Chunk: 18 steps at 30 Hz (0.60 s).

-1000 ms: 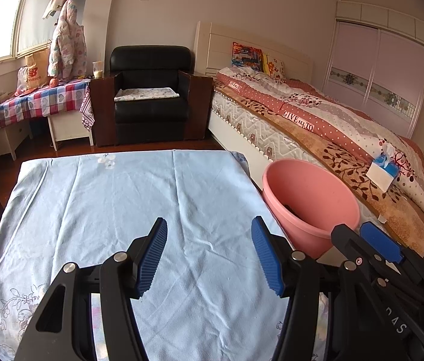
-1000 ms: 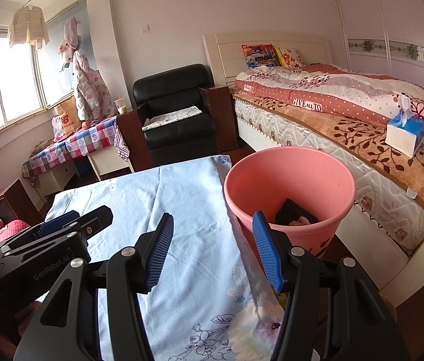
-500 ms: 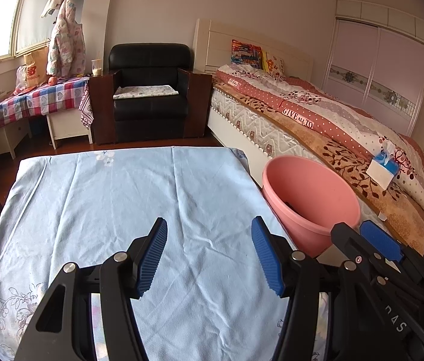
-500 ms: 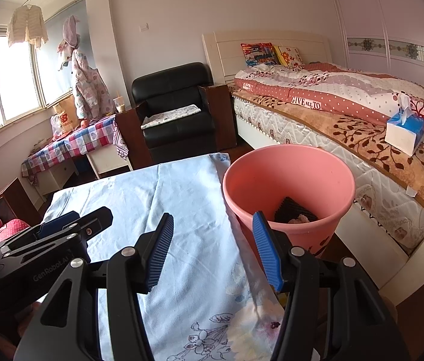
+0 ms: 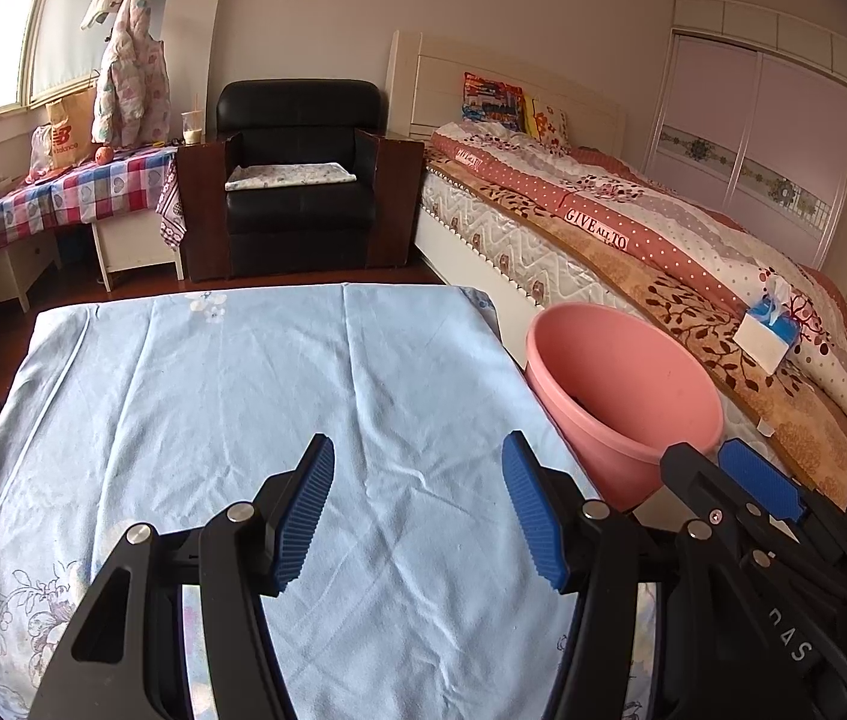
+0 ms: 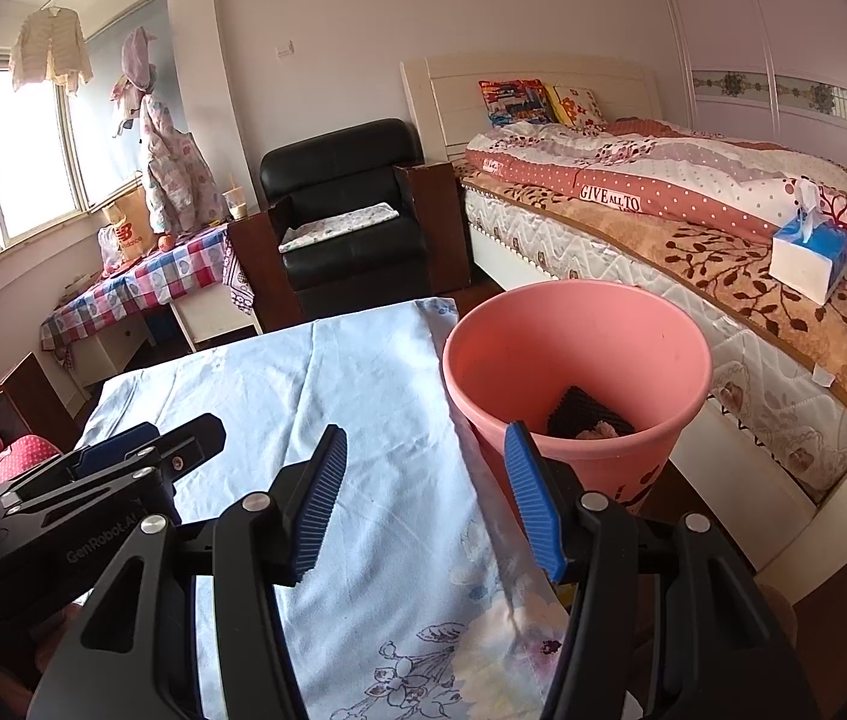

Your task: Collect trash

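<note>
Hovering over bench draped in pale blue floral cloth (image 5: 243,396); left tool (image 5: 417,516) and right tool (image 6: 423,504) both spread wide, nothing between the blue ribbed pads of either. Side by side, both above the near end of the bench, right one nearest the bin.

Round pink plastic bin (image 6: 573,354) just off the bench's right edge, between bench and bed (image 6: 723,276). Inside it, low down: one dark ridged scrap (image 6: 579,411) and one pale crumpled bit (image 6: 600,431) beside it. So trash sits in the bin, not on the cloth.

Step in hand, judged: collection looks finished or nearly so. No loose litter seen anywhere on the cloth in either view. Near corners of bench hidden behind tool bodies, so cannot rule out a missed piece there.

Next move, judged: scan the hidden near edge and the floor by the bin; if something turns up, lower one spread tool over it, pinch, carry over the bin rim, release. Otherwise pull back and stop.

Counts:
- tools: two, both empty
- bins: one
- trash pieces visible in bin: two; more beneath, cannot tell
- trash pieces on cloth: none seen
- white-and-blue tissue box (image 6: 810,261) on bed: one, well apart from bin; probably not trash.
</note>
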Each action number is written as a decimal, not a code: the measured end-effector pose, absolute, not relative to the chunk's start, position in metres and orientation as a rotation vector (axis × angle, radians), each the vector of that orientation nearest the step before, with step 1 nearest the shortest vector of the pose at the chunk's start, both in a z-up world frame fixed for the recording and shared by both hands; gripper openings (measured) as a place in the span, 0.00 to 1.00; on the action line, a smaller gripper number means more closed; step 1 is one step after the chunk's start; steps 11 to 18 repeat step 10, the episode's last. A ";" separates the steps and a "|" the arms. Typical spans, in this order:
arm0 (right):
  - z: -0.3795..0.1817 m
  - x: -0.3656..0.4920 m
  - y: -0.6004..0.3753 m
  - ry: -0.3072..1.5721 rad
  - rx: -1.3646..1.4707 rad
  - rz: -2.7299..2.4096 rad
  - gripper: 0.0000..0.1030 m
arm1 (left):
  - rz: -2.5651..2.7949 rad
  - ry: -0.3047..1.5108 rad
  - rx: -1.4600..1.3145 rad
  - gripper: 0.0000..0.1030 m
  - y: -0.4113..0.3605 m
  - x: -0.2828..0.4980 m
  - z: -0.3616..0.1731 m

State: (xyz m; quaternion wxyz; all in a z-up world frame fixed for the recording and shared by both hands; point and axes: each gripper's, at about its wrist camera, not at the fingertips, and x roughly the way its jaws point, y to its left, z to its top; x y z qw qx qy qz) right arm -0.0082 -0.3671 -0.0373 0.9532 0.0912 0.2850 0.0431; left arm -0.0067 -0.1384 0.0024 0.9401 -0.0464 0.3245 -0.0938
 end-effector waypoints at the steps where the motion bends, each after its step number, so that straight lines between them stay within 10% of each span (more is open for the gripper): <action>1: -0.038 -0.008 -0.367 0.581 0.186 0.087 0.54 | -0.192 0.662 -0.095 0.56 -0.138 -0.007 0.002; 18: -0.041 -0.005 -0.370 0.595 0.194 0.083 0.54 | -0.191 0.677 -0.090 0.56 -0.140 -0.004 -0.002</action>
